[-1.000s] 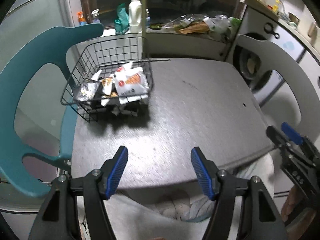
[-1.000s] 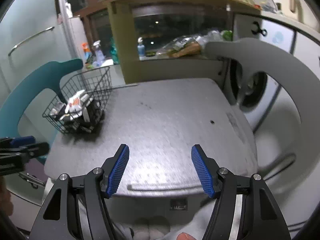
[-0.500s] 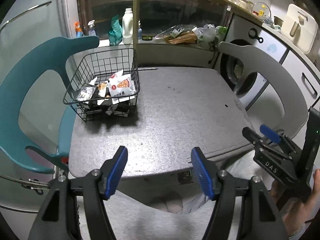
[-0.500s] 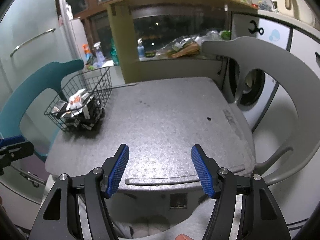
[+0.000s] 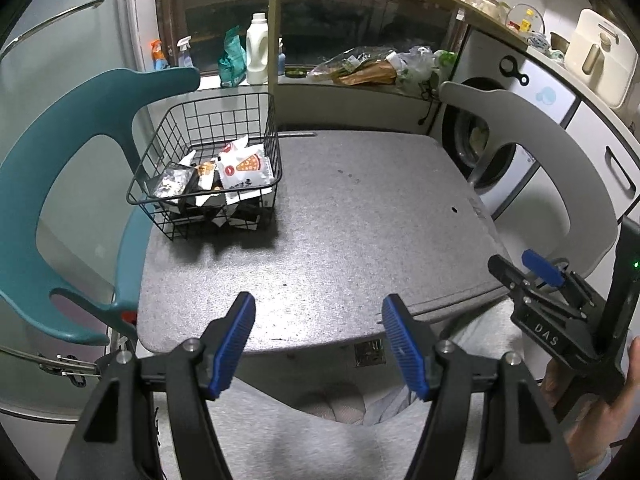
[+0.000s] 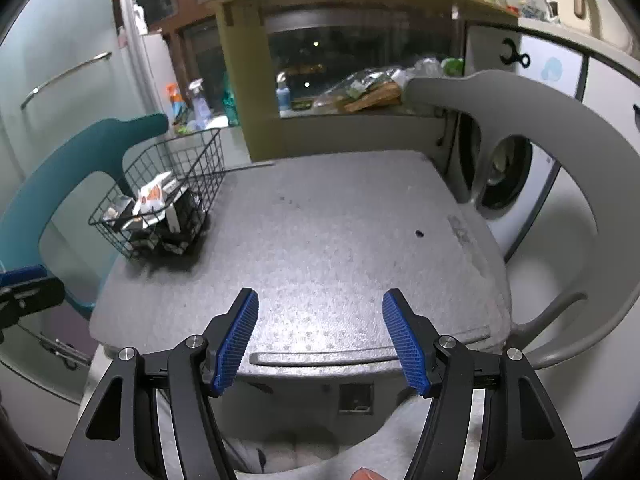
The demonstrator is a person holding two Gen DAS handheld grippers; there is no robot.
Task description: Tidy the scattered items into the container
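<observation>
Now, from the left wrist view, the left claw point(image 5: 318, 340) has drawn back and upward from the wire basket point(image 5: 256, 104), so more of the grey table point(image 5: 360, 220) shows, bare of loose items; the snack packets point(image 5: 240, 168) all lie inside the basket, and the tidying looks finished. Its jaws stand spread, empty and touching nothing. From the right wrist view, the right claw point(image 6: 320, 338) hovers unmoved over the table's near edge, likewise spread and empty, well apart from the basket.

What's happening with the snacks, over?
Left gripper open, empty. Right gripper open, empty. Snack packets in wire basket. Nothing in the way.
</observation>
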